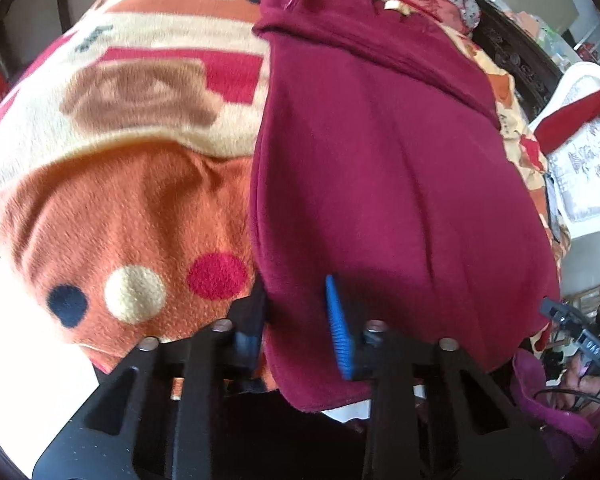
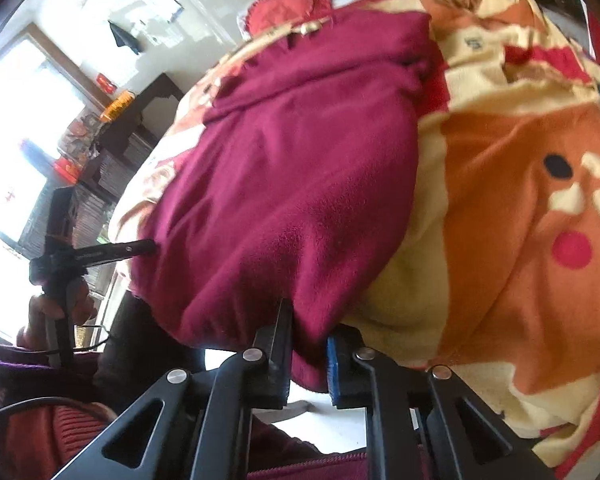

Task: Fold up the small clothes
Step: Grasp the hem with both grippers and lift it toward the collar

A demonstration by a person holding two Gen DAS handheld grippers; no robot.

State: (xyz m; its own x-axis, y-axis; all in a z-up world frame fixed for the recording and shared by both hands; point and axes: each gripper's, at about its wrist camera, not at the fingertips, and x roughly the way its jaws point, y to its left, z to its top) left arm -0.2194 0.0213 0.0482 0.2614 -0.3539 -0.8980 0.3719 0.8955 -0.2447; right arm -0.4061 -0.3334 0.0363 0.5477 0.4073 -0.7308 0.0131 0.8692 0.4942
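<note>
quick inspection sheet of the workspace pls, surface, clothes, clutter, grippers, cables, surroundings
surface: patterned fleece blanket, orange, cream and red, wrinkled
job's things: maroon garment lying lengthwise on the blanket, near hem hanging over the edge
clutter: red cushions at the far end; small gold item near the garment's far end
grippers: left gripper straddles the hem's left corner, jaws apart; right gripper has hem fabric between its jaws, narrow gap
cables: black cable near the person's hand
surroundings: bright window, dark wooden furniture, white embroidered cloth
</note>
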